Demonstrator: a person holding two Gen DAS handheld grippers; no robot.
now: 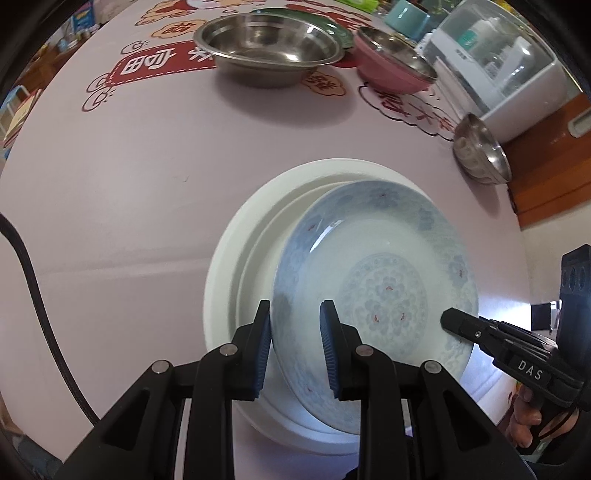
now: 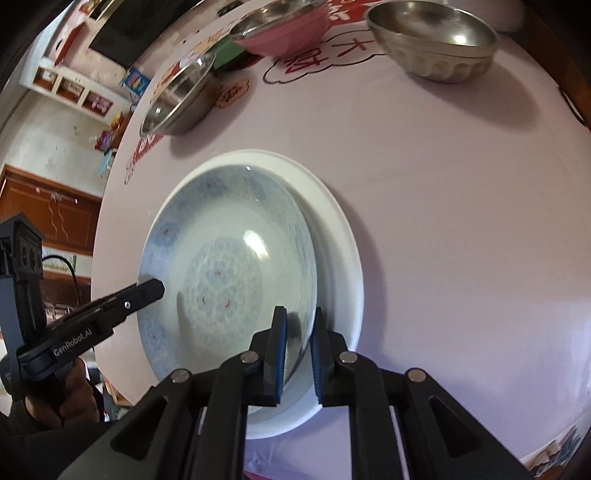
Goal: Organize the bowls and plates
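A blue-patterned plate (image 1: 384, 284) lies on a larger white plate (image 1: 236, 251) on the pale tablecloth. My left gripper (image 1: 295, 350) straddles the patterned plate's left rim, its jaws a little apart, one pad outside and one inside. My right gripper (image 2: 298, 347) straddles the same plate's right rim (image 2: 295, 332) in the right wrist view, jaws slightly apart. Each gripper shows in the other's view: the right one (image 1: 480, 336), the left one (image 2: 122, 302). The patterned plate (image 2: 221, 266) and white plate (image 2: 343, 236) fill the middle of the right view.
A wide steel bowl (image 1: 269, 48), a pink bowl (image 1: 391, 62) and a small steel bowl (image 1: 480, 151) stand further back on the table. A green plate (image 1: 332, 26) lies behind the wide bowl. A white appliance (image 1: 509, 70) stands beyond the table edge.
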